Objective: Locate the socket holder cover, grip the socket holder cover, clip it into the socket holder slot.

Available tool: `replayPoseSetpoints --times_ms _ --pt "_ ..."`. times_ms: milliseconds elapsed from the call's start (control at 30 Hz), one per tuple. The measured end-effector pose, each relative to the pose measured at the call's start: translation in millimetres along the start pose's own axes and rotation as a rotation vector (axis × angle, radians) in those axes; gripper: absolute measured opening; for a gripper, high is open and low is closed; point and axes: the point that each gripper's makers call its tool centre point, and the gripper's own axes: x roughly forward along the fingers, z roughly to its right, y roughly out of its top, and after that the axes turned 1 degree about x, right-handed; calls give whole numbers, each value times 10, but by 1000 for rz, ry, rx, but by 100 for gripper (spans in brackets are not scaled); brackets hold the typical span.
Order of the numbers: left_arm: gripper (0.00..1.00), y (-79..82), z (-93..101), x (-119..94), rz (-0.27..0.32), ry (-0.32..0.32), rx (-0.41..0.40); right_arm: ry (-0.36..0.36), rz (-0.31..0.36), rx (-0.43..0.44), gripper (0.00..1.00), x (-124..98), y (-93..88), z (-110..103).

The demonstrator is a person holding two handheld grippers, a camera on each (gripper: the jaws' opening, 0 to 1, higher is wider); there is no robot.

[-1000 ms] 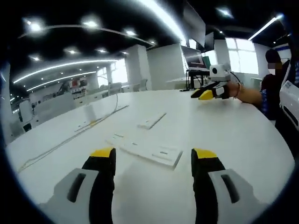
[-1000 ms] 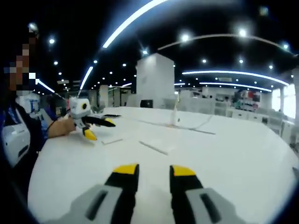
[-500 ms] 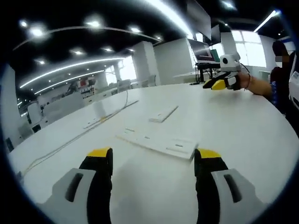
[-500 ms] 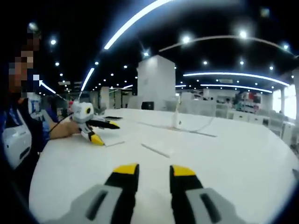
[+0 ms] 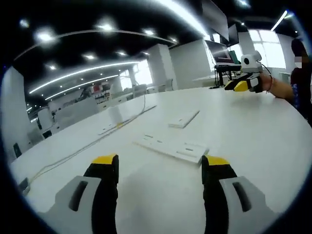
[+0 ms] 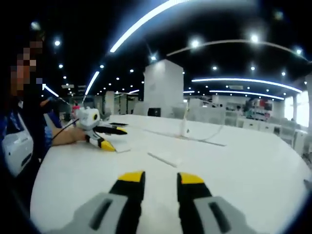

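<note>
A long flat white socket holder (image 5: 173,147) lies on the white table (image 5: 253,136), just ahead of my left gripper (image 5: 160,161), whose jaws stand wide open with nothing between them. Beyond the holder lies a shorter white cover strip (image 5: 184,119). Far off at the upper right, a hand holds my right gripper (image 5: 242,86) just above the table. In the right gripper view my right gripper (image 6: 161,177) is open by a narrow gap and empty. The cover strip (image 6: 163,159) lies ahead of it, and the left gripper (image 6: 104,138) hovers open by the holder (image 6: 122,146).
A thin cable (image 5: 87,146) runs along the table's far side past a flat white block (image 5: 106,129). A small upright white post (image 6: 184,124) with a cable stands farther back. A person (image 6: 19,131) sits at the table's edge. Office desks and columns fill the background.
The left gripper has moved a little along the table toward the holder, seen from the right gripper view. The left view has swung, so holder and cover sit further right. Both jaws' openings are unchanged.
</note>
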Motion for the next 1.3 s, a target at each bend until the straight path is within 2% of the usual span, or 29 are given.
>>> replayPoseSetpoints --times_ms 467,900,1000,1067,1100,1133,1167,1300 --pt "69 1 -55 0 5 32 14 -13 -1 -8 28 -5 -9 9" --pt "69 8 -61 10 4 36 15 -17 3 -12 28 -11 1 3" --pt "66 40 -11 -15 16 6 45 -14 0 -14 28 -9 -6 0" --pt "66 169 40 -42 81 -24 60 -10 4 -16 28 -16 10 -2" --pt "66 339 214 -40 129 -141 126 -12 8 -15 28 -22 19 4" --pt "65 334 207 6 101 -161 158 -20 13 -11 28 -35 29 26" --pt "62 350 199 28 102 -167 157 -24 15 -9 28 -41 31 39" --pt "53 393 241 140 91 -293 193 -46 27 -1 28 -68 54 91"
